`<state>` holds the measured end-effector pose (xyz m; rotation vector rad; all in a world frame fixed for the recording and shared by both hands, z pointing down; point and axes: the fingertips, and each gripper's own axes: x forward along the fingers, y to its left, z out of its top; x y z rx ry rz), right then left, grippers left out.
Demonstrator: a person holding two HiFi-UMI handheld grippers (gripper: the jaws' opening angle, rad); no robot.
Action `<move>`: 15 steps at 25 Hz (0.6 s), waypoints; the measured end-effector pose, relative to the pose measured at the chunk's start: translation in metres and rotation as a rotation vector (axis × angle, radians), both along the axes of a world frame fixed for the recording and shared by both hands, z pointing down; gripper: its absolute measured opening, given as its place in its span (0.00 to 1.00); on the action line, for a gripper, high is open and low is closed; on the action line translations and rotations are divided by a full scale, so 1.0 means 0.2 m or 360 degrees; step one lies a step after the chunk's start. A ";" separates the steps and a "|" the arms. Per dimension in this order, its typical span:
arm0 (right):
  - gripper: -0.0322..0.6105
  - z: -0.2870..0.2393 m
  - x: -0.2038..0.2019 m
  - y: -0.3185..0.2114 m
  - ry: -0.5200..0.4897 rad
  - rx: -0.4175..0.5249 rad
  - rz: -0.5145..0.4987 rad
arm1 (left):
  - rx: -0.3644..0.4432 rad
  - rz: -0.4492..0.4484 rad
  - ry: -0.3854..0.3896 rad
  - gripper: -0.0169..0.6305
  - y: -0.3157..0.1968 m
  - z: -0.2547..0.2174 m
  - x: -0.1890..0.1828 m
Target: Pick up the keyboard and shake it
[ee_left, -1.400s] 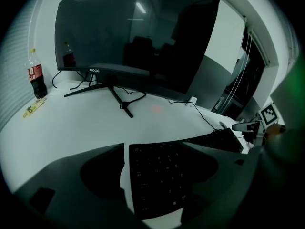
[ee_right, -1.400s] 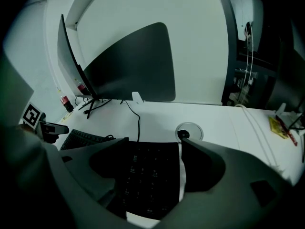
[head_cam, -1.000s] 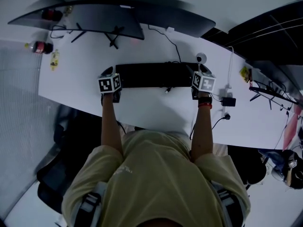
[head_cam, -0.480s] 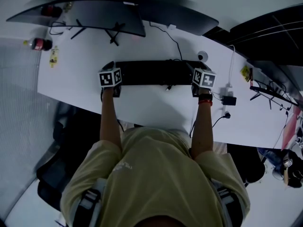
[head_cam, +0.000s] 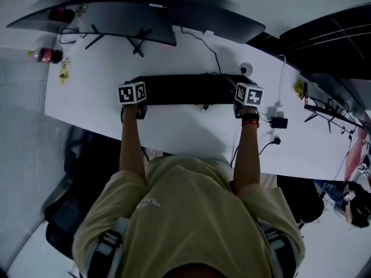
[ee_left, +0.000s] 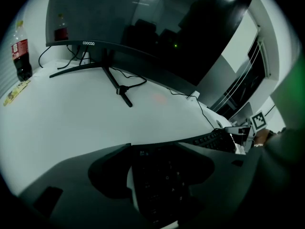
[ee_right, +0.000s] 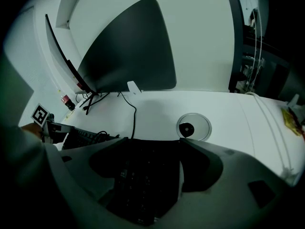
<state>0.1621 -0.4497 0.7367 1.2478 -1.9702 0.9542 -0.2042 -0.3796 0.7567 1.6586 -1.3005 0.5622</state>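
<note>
We see the white bench [head_cam: 87,91] carrying a wide dark monitor [head_cam: 116,19], and the black keyboard [head_cam: 188,90] lies flat on the bench in front of the monitor's stand. Our left hand-held gripper [ee_left: 153,148] straddles the keyboard's left end; its jaws have just been closing, though a pale strip shows beside one. Our right hand-held gripper [ee_right: 153,142] stands open astride the right end.
</note>
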 end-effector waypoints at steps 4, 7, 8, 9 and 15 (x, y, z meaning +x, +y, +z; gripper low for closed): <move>0.59 0.00 0.00 0.00 0.0033 -0.0029 0.0015 | -0.0039 -0.0004 0.0002 0.46 0.00 0.00 0.00; 0.59 -0.01 0.01 0.00 0.0034 -0.0022 0.0032 | -0.0037 -0.0036 -0.0022 0.46 0.00 0.00 0.00; 0.59 -0.01 0.01 0.00 0.0041 -0.0019 0.0039 | -0.0034 -0.0044 -0.0034 0.47 0.00 0.00 0.00; 0.59 -0.01 0.00 0.00 0.0051 -0.0015 0.0048 | -0.0026 -0.0047 -0.0045 0.47 0.00 0.00 0.00; 0.59 -0.05 0.01 0.03 0.0071 0.0031 0.0076 | 0.0068 -0.0028 -0.0036 0.46 0.02 -0.04 0.01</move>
